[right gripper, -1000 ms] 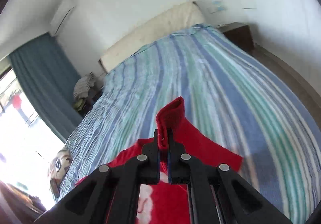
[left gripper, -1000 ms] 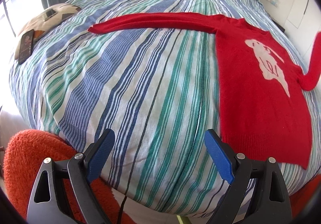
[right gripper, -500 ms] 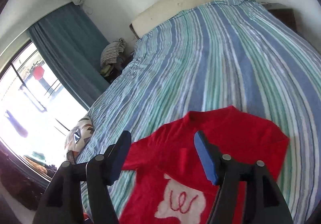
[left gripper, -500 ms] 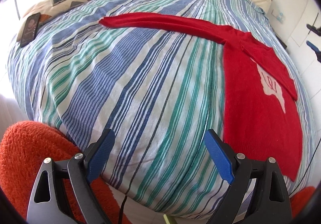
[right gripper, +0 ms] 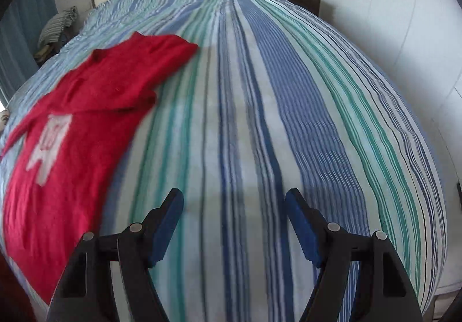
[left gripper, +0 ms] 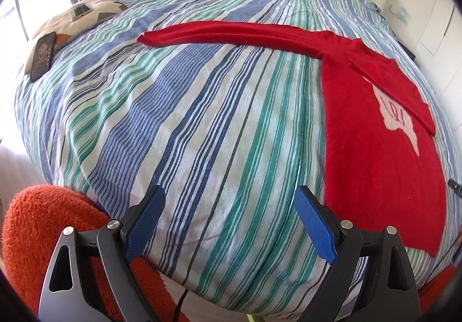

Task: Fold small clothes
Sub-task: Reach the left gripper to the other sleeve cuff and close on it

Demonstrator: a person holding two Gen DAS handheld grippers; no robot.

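one red knitted sweater with a white patch on its chest (left gripper: 375,149) lies flat on the blue, green and white striped bedspread (left gripper: 202,134), toward the side of the bed nearest the right hand. a second ago its right sleeve hung pinched in the right gripper; now that sleeve (left gripper: 389,82) lies folded across the chest, partly covering the white patch. the other sleeve (left gripper: 231,33) is still stretched straight out over the stripes. so, as i judge it, one of two sleeve folds is done, and the outstretched sleeve comes next.

the right gripper (right gripper: 234,224) has let go: its jaws are opening, with nothing between them but bare bedspread. the left gripper (left gripper: 228,224) hangs wide and empty above the bed's near edge, unmoved.

count: one sweater, two sleeves, two grippers. further out, one patterned cushion (left gripper: 83,16) carries one dark phone (left gripper: 43,56), and one orange fluffy thing (left gripper: 43,224) sits below the bed's edge.
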